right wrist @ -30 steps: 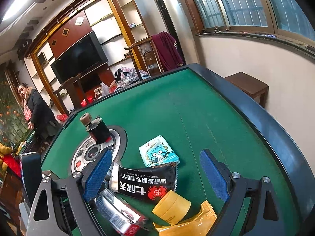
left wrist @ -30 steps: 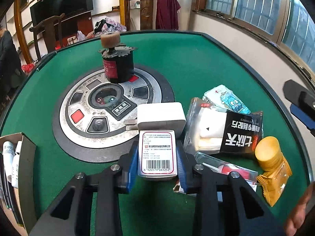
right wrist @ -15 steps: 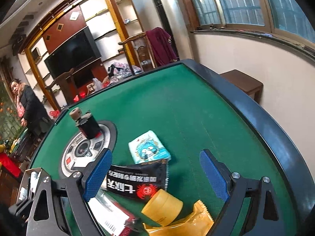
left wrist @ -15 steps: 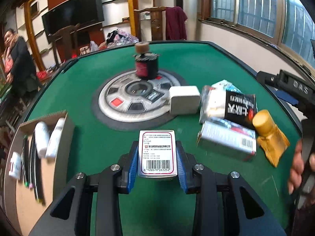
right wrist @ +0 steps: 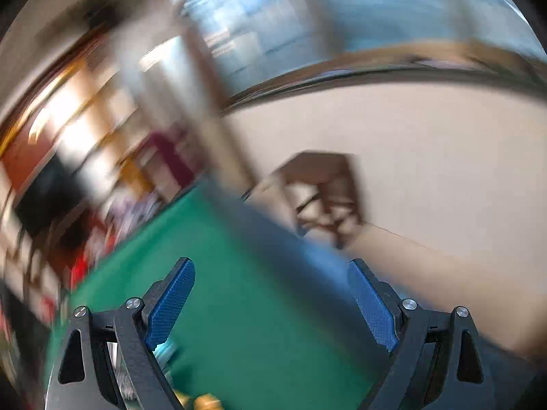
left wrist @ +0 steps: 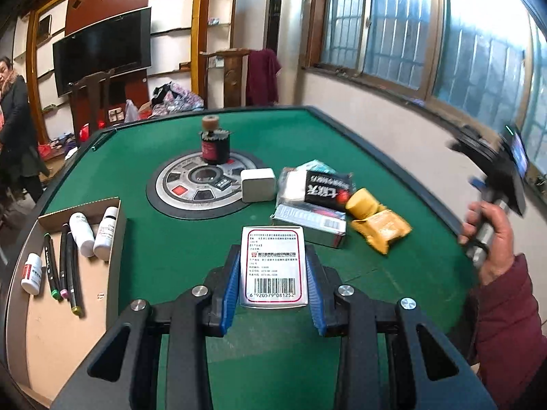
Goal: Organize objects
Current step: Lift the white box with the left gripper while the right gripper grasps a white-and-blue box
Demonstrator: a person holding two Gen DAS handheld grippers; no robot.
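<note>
The left claw (left wrist: 271, 288) grips a white medicine box (left wrist: 272, 266) above the green table (left wrist: 164, 232), mid-carry; the next move is probably left to the cardboard tray (left wrist: 112, 205) of bottles and pens. The right claw (right wrist: 271, 307) gapes, empty.

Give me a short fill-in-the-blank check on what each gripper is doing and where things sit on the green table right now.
1. The left gripper is shut on a white ____ bearing a barcode.
2. The right gripper holds ____ between its blue pads.
3. The brown cardboard tray holds white bottles and dark ____.
4. The small white rounded box sits beside the round grey ____ at the table's centre.

Missing words: carton; nothing; markers; console
</note>
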